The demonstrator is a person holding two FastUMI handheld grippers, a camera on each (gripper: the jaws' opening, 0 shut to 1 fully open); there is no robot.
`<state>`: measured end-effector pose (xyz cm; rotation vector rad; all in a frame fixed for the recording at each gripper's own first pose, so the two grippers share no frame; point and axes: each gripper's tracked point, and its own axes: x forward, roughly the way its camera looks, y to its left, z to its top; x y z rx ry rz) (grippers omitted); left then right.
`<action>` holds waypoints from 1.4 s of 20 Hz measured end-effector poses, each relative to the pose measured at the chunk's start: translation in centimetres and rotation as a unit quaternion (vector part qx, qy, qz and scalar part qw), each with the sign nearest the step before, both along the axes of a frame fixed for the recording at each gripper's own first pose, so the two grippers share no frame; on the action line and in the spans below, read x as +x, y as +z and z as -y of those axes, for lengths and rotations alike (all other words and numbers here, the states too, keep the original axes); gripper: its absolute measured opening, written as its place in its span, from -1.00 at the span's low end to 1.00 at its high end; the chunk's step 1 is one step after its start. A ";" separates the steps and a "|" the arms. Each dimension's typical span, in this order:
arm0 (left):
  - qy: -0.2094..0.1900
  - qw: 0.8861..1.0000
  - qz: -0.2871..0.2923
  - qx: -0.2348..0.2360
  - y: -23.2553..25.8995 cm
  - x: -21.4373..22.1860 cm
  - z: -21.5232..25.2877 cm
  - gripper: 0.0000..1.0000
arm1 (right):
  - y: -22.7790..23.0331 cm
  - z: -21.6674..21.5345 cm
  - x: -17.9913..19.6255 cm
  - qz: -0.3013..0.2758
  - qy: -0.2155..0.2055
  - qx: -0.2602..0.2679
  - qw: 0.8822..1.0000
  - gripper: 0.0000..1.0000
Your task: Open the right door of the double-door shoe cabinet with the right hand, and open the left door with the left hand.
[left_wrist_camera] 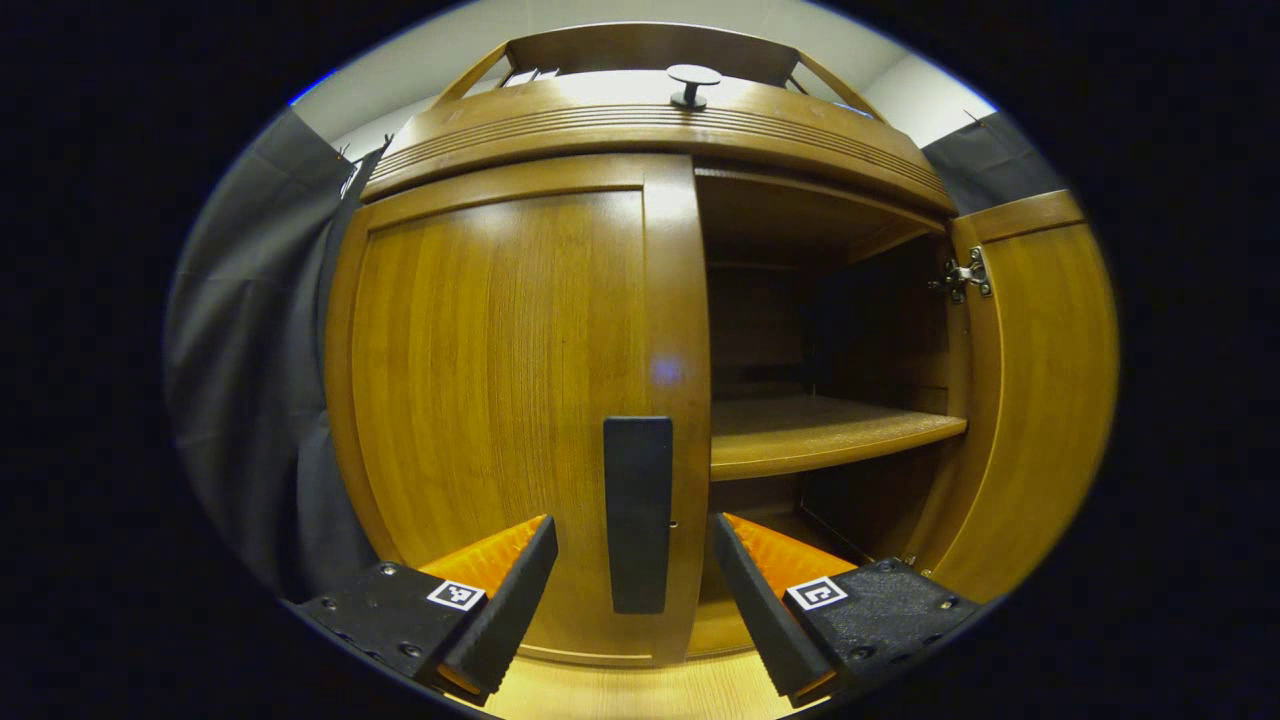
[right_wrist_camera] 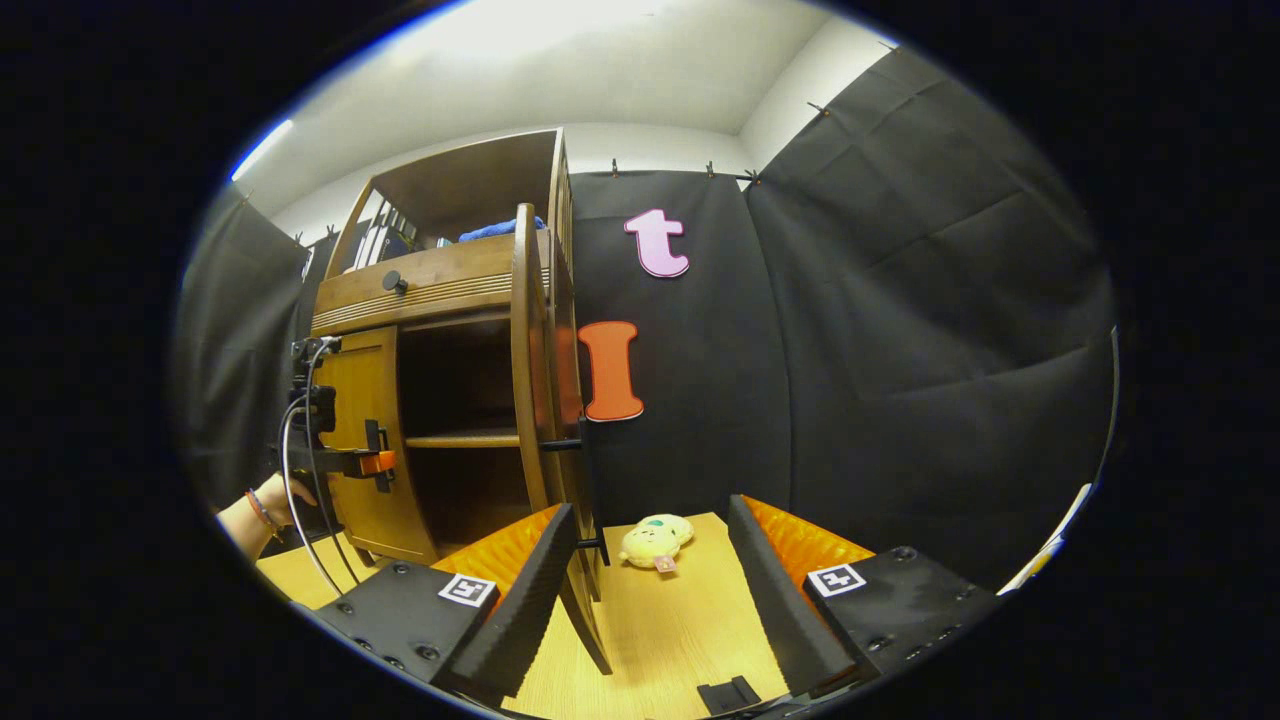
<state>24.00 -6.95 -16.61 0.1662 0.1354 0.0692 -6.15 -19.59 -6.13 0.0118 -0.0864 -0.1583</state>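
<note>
The wooden shoe cabinet (left_wrist_camera: pixel 640 120) stands close in the left gripper view. Its left door (left_wrist_camera: pixel 500 380) is closed, and the door's black vertical handle (left_wrist_camera: pixel 638 510) sits between the fingers of my left gripper (left_wrist_camera: pixel 632 530), which is open and not touching it. The right door (left_wrist_camera: pixel 1040 380) is swung wide open, showing an inner shelf (left_wrist_camera: pixel 830 430). In the right gripper view the open right door (right_wrist_camera: pixel 527 350) is seen edge-on with its black handle (right_wrist_camera: pixel 588 490). My right gripper (right_wrist_camera: pixel 645 600) is open, the door's lower edge just inside its left finger. The left gripper (right_wrist_camera: pixel 375 462), held by a hand (right_wrist_camera: pixel 250 515), is at the left door.
A round black knob (left_wrist_camera: pixel 693 82) sits on the cabinet's top front. A small yellow plush toy (right_wrist_camera: pixel 655 541) lies on the wooden floor (right_wrist_camera: pixel 680 640) right of the open door. Black cloth walls (right_wrist_camera: pixel 900 380) close in behind and to the right.
</note>
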 end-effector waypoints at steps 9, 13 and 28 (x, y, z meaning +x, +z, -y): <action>-0.017 1.000 0.002 0.014 -0.3 1.2 0.2 0.11 | -0.6 0.4 0.1 0.003 0.009 0.010 1.000 0.95; -0.016 1.000 0.002 0.014 -0.5 1.6 0.3 -0.19 | -0.8 -0.1 -0.1 0.001 0.014 0.008 1.000 0.95; -0.061 0.998 -0.009 -0.011 -0.2 -1.4 0.4 -0.69 | -0.5 -2.2 -1.5 0.004 0.014 -0.001 1.000 0.79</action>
